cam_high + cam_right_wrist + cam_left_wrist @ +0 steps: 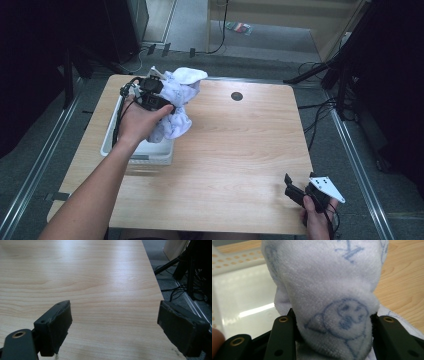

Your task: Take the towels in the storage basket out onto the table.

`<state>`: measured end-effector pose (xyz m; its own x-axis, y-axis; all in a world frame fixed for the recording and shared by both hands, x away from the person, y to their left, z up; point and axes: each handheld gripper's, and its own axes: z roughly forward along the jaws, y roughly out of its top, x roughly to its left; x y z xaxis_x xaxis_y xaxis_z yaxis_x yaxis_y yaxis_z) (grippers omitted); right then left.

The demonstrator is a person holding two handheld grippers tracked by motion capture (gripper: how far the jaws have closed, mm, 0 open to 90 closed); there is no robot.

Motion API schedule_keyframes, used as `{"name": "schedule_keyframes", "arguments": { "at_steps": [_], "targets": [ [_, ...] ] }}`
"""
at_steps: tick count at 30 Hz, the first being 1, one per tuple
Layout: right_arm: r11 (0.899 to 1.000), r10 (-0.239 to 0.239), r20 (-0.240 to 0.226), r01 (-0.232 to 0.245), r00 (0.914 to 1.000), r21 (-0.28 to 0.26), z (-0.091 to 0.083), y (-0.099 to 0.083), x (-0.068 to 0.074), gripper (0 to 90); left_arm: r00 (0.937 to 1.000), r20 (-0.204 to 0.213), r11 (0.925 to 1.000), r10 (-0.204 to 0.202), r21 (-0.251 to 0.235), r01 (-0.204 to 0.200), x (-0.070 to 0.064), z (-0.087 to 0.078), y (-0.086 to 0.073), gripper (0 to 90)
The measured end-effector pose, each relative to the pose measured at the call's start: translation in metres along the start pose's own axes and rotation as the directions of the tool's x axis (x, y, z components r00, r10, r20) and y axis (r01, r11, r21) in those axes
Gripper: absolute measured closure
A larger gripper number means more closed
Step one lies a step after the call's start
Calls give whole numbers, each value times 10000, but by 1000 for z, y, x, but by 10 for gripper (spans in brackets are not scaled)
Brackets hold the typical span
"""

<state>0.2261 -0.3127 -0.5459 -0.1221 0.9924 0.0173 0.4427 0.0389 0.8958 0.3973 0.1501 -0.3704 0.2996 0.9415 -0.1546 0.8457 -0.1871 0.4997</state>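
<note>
A: Item one, left gripper [156, 95]?
B: Fingers [283, 340] clamped on a white towel [177, 102] with blue print, bunched, held above the white tray's [150, 152] right rim.

A: Item two, right gripper [300, 192]?
B: Fingers spread wide, empty, over the desk [240, 150] near its right corner.

A: Risk?
B: The hanging folds probably drape over the rim; lowering carelessly could leave the towel half outside or shift the tray.

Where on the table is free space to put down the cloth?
The table is bare between the white basket and the right gripper, up to the dark round hole. The far left corner is crowded: there the left gripper holds the cloth over the basket.
</note>
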Motion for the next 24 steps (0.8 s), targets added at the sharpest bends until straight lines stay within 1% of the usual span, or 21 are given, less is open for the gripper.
{"name": "schedule_keyframes", "arguments": {
  "at_steps": [1,2,3,4,6,7,8,10,14,15,16,17,22,23,24],
  "targets": [
    [10000,4,-6,-4,10000,6,0,0,0,126,10000,7,10000,68,4,-68,-3,2,0,541],
    [10000,-8,-11,8,10000,5,0,0,0,126,10000,7,10000,68,4,-68,-3,2,0,541],
    [10000,-9,-13,9,10000,6,0,0,0,126,9999,111,9999,113,51,-113,-8,5,1,540],
    [10000,-9,-13,9,10000,6,0,0,0,126,9999,111,9999,113,51,-113,-8,5,1,540],
    [10000,3,-22,-3,10000,11,0,0,0,126,9999,39,9999,125,53,-125,-14,9,2,538],
    [10000,-4,-70,4,10000,-3,0,0,0,127,9999,52,9998,149,93,-150,-19,13,2,535],
    [10000,-22,-104,22,9999,-9,0,0,0,127,9998,76,9997,200,111,-201,-21,15,3,535],
    [10000,-39,-107,39,9999,-11,0,0,0,127,9997,108,9996,231,147,-233,-23,16,3,535],
    [9999,-96,-175,95,9998,-58,0,0,1,127,9993,190,9993,315,212,-319,-36,23,5,535],
    [9999,-96,-175,95,9998,-58,0,0,1,127,9993,190,9993,315,212,-319,-36,23,5,535],
    [9999,-86,-176,85,9998,-62,0,0,0,128,9991,215,9990,365,246,-370,-42,27,6,535],
    [9999,-86,-176,85,9998,-62,0,0,0,128,9991,215,9990,365,246,-370,-42,27,6,534],
    [10000,-41,-206,39,9998,-84,0,0,-1,127,9986,329,9988,407,257,-416,-56,34,9,534],
    [10000,-21,-220,19,9998,-91,0,0,-1,127,9981,363,9981,507,331,-519,-63,39,10,533],
    [10000,-21,-220,19,9998,-91,0,0,-1,127,9981,363,9981,507,331,-519,-63,39,10,533]
  ]
}}
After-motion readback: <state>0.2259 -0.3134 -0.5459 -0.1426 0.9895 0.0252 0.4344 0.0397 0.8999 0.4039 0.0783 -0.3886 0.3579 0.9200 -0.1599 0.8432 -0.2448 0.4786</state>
